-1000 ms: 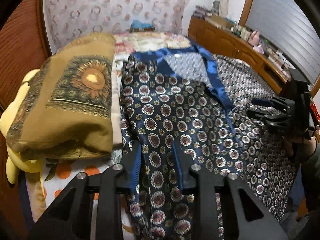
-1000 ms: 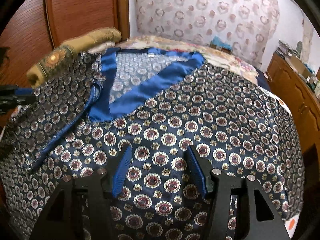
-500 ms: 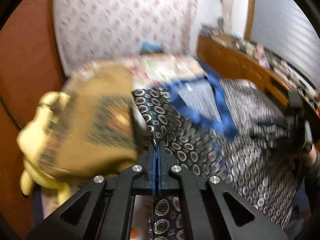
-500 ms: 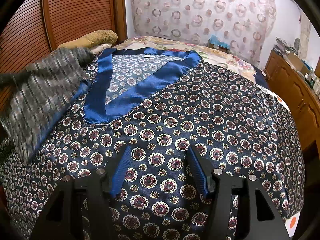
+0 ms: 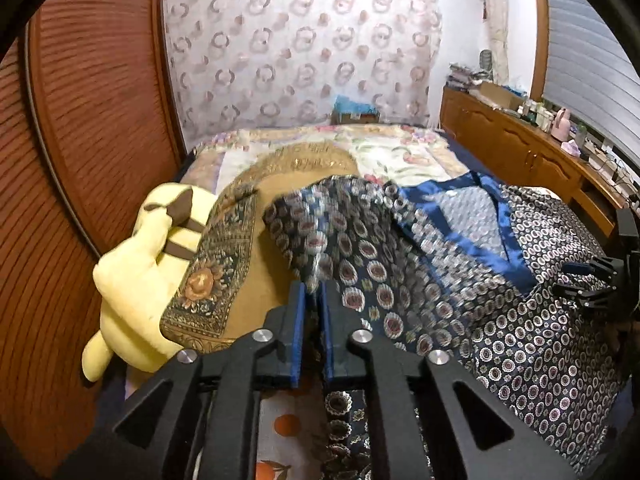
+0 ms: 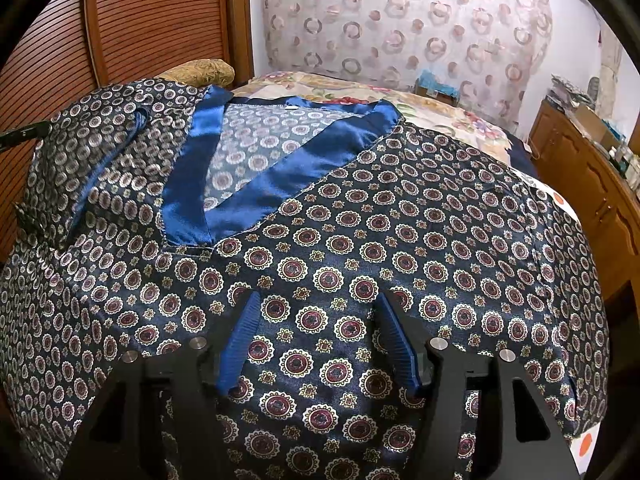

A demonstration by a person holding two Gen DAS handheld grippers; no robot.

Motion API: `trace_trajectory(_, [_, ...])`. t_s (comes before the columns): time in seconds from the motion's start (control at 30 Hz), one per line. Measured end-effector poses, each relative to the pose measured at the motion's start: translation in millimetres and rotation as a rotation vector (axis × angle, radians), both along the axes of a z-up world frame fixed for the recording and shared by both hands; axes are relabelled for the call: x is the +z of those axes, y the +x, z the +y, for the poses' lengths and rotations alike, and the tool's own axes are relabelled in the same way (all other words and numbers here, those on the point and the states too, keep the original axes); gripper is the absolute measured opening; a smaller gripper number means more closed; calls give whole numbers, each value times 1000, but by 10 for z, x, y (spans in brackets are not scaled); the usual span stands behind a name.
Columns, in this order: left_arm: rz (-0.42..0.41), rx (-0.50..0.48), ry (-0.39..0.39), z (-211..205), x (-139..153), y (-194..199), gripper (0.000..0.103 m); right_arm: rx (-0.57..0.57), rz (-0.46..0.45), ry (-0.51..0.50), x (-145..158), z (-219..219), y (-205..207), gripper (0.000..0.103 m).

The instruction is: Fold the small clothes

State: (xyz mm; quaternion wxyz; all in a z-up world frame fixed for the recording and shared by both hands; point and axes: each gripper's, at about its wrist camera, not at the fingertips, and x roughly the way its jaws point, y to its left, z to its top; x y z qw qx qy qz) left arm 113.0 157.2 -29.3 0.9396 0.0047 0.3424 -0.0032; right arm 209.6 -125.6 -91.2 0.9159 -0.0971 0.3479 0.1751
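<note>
Pin the shirt (image 6: 400, 240) flat on the bed (image 6: 440, 120) with the right gripper (image 6: 316, 336), jaws wide and empty above its front. Free the lifted sleeve (image 5: 340, 232) cleanly from the left gripper (image 5: 314, 300), narrow jaws opening with cloth edge between the tips. Lay it square towards the blue neckband (image 5: 508, 220).
</note>
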Motion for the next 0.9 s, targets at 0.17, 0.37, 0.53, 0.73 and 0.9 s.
trace_trajectory(0.17, [-80,-24,15,-104,151,-155,61,0,0,-1,-6,-2,3,67])
trace_trajectory(0.37, [-122,-75,-53,-345,183,-294,85,-2,0,-1,-8,-4,3,70])
trace_trajectory(0.53, [-129,-88,-82,-591,116,-319,85,-6,0,-1,-12,-12,1,72])
trace_trajectory(0.73, [-159,-100,-80,-847,117,-384,85,-10,4,-1,-5,-11,-11,76])
trace_trajectory(0.9, [-175,-105,-74,-988,113,-440,85,-5,11,16,7,-38,-12,76])
